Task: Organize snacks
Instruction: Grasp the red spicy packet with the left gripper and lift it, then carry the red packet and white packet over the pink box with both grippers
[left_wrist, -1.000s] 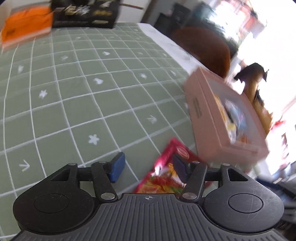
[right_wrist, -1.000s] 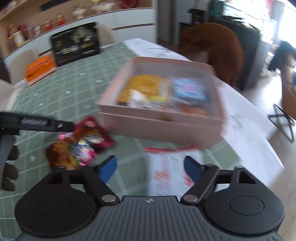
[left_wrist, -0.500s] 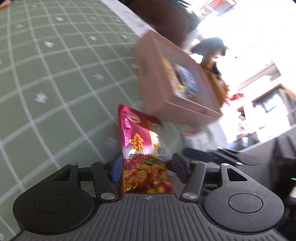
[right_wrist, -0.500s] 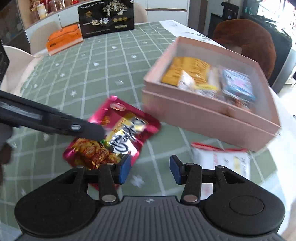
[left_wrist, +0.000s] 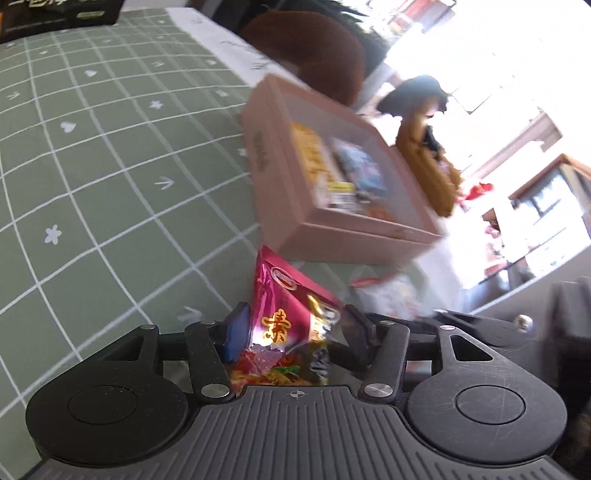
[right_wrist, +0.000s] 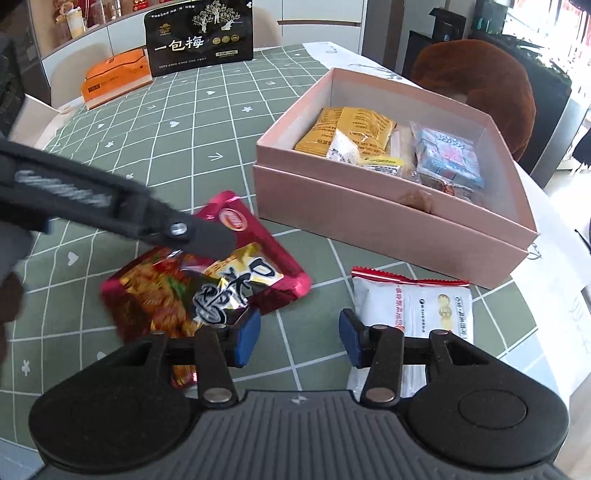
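My left gripper (left_wrist: 291, 332), beside the red snack packet (left_wrist: 286, 325) a second ago, now straddles it, jaws closing. My right gripper (right_wrist: 299, 338) has narrowed from its wider gap; the white packet (right_wrist: 424, 306) now lies just beside its right finger

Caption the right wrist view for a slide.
Left hand-held gripper closing around red snack packet beside pink box; white packet waits.

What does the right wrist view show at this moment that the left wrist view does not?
Right wrist only: the orange box at the far edge, the open right gripper over bare cloth, and the white packet's print. Left wrist only: the left gripper closing on the red snack bag. Both: that bag, the pink box and the green tablecloth.
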